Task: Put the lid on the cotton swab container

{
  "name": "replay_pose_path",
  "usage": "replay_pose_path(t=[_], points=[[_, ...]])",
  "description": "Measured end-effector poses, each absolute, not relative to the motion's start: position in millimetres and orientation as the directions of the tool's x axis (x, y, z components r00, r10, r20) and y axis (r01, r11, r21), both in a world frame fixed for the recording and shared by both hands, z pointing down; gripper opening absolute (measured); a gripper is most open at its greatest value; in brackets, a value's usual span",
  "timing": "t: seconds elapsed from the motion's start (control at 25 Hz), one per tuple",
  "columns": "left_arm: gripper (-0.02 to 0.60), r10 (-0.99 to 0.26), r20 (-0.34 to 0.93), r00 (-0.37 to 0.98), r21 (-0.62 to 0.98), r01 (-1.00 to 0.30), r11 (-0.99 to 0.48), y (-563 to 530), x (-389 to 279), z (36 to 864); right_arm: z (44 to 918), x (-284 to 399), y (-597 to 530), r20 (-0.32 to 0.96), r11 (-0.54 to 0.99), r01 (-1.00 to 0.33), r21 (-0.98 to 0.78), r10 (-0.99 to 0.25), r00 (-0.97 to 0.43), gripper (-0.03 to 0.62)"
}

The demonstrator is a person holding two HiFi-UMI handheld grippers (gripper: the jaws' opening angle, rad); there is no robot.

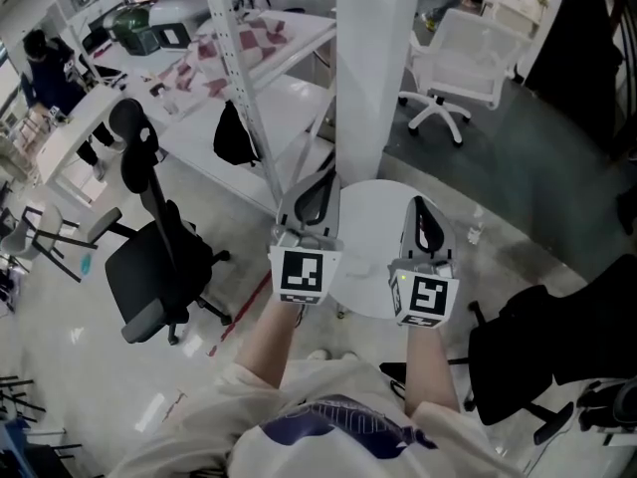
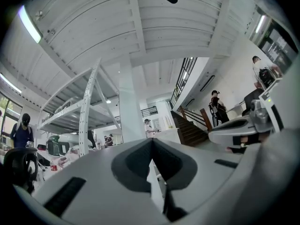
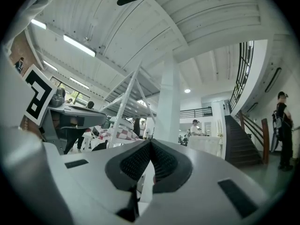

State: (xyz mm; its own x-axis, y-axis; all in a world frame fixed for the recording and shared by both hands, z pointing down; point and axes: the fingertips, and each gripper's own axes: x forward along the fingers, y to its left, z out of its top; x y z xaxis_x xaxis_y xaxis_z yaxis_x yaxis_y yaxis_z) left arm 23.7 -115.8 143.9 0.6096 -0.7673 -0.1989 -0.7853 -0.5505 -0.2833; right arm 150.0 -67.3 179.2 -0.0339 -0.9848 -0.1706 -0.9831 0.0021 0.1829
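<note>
Cotton swab container and lid show in no view. Head view, centre: left gripper (image 1: pixel 320 189) and right gripper (image 1: pixel 426 222) hover side by side over a round white table (image 1: pixel 370 252). Left gripper view: jaws pressed together, empty. Right gripper view: likewise (both aimed out at the room, apparently a resting pose).

Grey hand-held grippers (image 1: pixel 318 189) (image 1: pixel 422 212), cream shirt (image 1: pixel 338 381)

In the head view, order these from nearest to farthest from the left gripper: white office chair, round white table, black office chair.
1. The round white table, just beside the left gripper.
2. The black office chair, at the left.
3. The white office chair, far upper right.
</note>
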Motion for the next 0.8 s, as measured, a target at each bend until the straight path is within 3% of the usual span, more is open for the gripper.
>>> replay_pose_path(t=[0.8], points=[[-0.003,-0.764,-0.181,0.619,-0.281,-0.777,-0.563,-112.8,24.1,150.3,184.2,144.8,-64.7,-0.134,-0.009,-0.981,0.194,-0.991,-0.017,0.008]])
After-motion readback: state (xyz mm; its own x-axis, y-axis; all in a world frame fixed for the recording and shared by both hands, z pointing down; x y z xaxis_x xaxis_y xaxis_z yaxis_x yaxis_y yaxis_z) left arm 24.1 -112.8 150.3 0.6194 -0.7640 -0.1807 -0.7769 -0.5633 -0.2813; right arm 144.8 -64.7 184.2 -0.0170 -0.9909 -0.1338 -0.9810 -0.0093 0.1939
